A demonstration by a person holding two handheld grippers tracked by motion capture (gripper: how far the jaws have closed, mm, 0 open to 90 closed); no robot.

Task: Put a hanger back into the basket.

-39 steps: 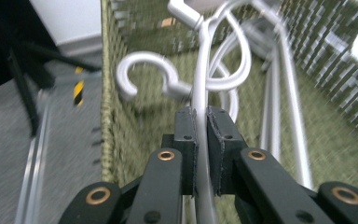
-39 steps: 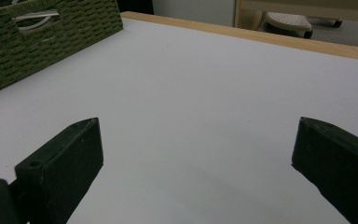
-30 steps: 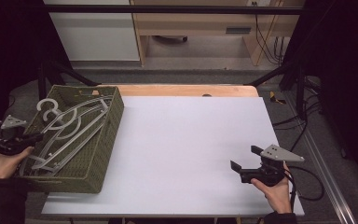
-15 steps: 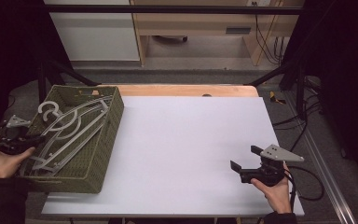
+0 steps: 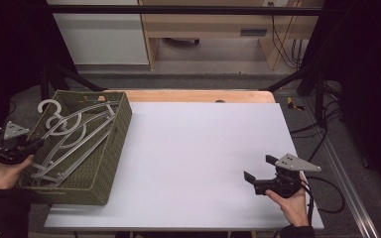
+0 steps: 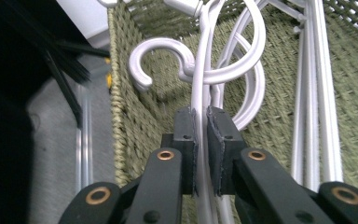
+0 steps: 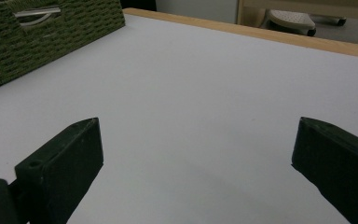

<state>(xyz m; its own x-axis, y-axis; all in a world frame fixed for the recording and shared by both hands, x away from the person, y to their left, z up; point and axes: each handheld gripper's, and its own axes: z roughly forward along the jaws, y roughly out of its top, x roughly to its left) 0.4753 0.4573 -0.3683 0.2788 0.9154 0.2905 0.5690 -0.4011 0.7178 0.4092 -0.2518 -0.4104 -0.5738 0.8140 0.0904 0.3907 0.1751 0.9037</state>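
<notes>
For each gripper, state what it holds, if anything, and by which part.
The left gripper is shut on a white hanger, clamping its thin neck just below the hook, over the basket. The right gripper is open and holds nothing.

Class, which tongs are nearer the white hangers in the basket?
Left. The left tongs are shut on a white hanger in the basket; the right tongs sit open across the table.

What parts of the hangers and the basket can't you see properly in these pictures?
- White plastic hangers, high view: too tangled to count.
- Gripped hanger, left claw view: its lower end is hidden behind the pads.
- Green woven basket, right claw view: cut off by the left edge.
- Basket floor, high view: mostly covered by hangers.
</notes>
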